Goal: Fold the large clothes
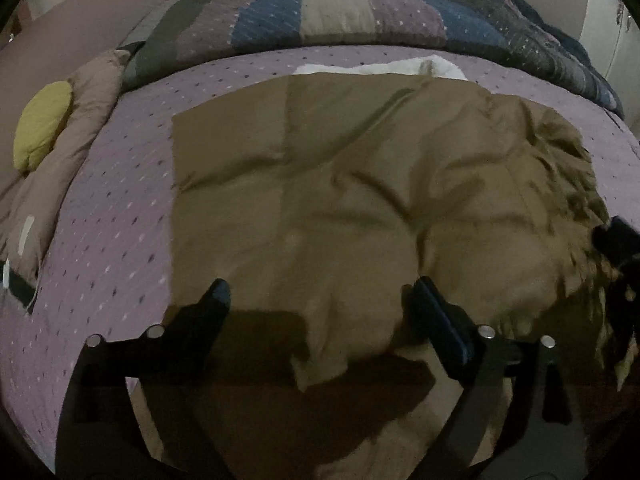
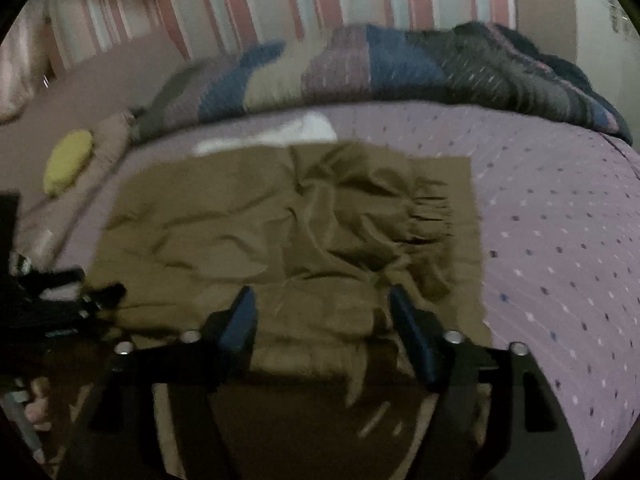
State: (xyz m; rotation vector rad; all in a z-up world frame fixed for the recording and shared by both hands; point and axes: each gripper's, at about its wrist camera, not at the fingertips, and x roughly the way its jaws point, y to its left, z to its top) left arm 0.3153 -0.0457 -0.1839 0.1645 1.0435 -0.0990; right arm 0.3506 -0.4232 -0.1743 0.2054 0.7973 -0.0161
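Observation:
A large brown cloth [image 1: 340, 184] with a fringed edge [image 2: 432, 212] lies spread and wrinkled on the purple dotted bedspread [image 1: 112, 240]. Its near edge is folded over on itself. My left gripper [image 1: 320, 284] hovers over that near edge, jaws wide open, with the cloth lying loose below them. My right gripper [image 2: 320, 294] stands open over the near edge further right, and no fabric is pinched. The right gripper [image 1: 616, 248] shows at the far right of the left wrist view. The left gripper [image 2: 60, 300] shows at the left of the right wrist view.
A patchwork quilt [image 1: 360, 12] is bunched along the back of the bed. A white cloth [image 1: 400, 66] peeks out behind the brown one. A yellow-green cushion [image 1: 42, 124] rests on a tan pillow [image 1: 80, 152] at the left. A person's fingers [image 2: 36, 404] show low left.

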